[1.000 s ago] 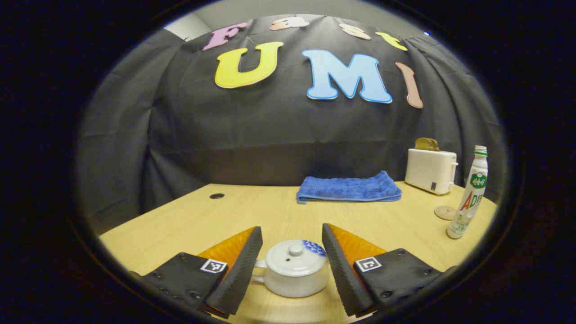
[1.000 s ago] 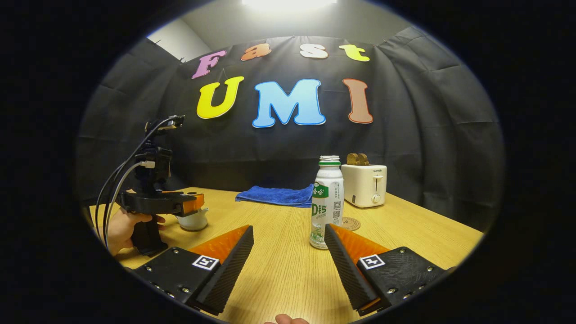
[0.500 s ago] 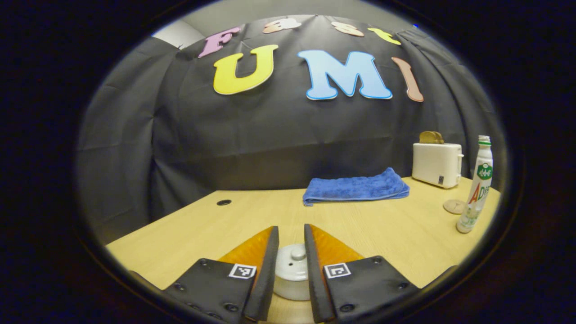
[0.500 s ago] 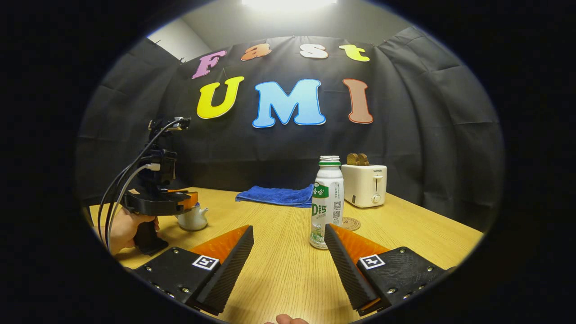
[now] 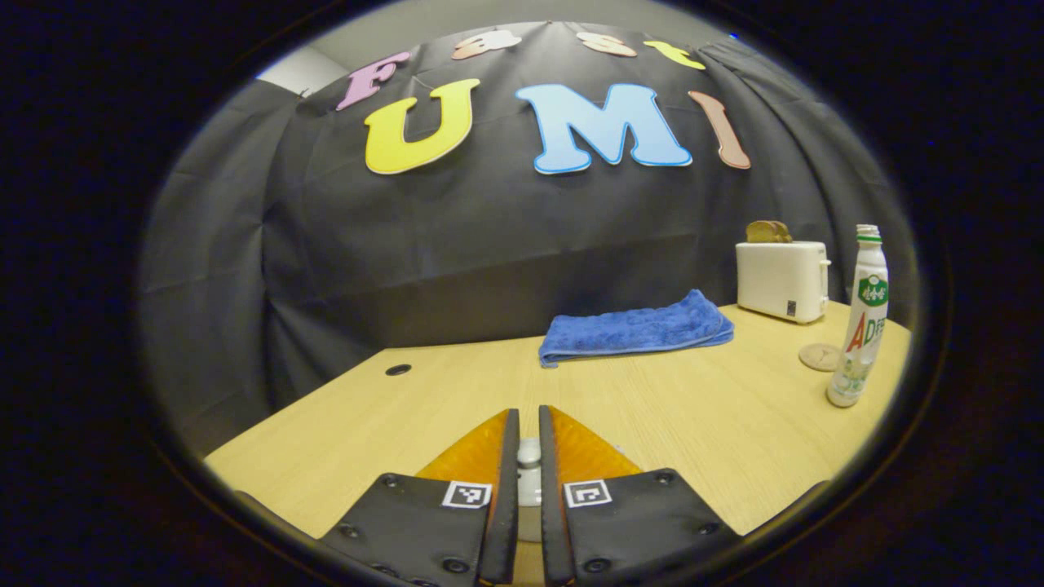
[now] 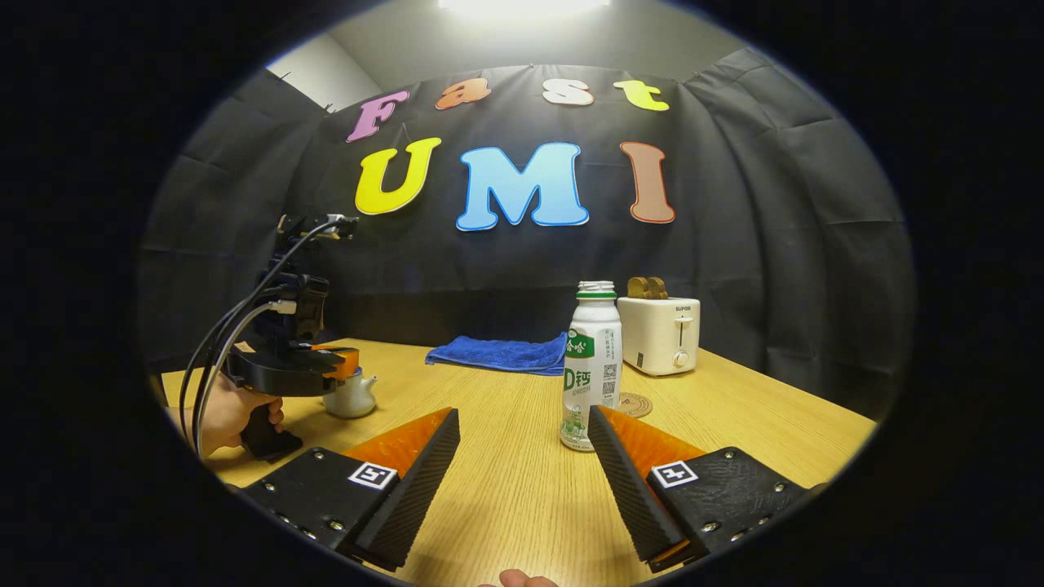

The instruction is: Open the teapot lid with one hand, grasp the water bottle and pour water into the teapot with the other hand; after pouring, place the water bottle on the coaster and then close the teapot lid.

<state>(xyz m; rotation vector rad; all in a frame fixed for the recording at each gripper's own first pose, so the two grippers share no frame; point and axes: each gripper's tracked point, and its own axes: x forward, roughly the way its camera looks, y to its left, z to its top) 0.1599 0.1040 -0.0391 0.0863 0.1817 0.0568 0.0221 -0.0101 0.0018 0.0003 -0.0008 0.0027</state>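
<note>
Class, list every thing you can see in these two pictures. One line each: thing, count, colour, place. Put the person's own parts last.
Table: one, light wood, under everything.
Teapot: one, white, near left part of the table in the right gripper view.
Teapot lid knob: one, white, between the left fingers.
Water bottle: one, white with green label, uncapped, upright mid-table.
Coaster: one, brown, round, just behind the bottle.
Towel: one, blue, folded, far side of the table.
Toaster: one, cream, far right, brown toast in its slots.
Cable hole: one, dark, far left of the table.
Left hand-held gripper: one, closed on the knob.
Right hand-held gripper: one, open, short of the bottle.
Hand: one, holding the left gripper's handle.
</note>
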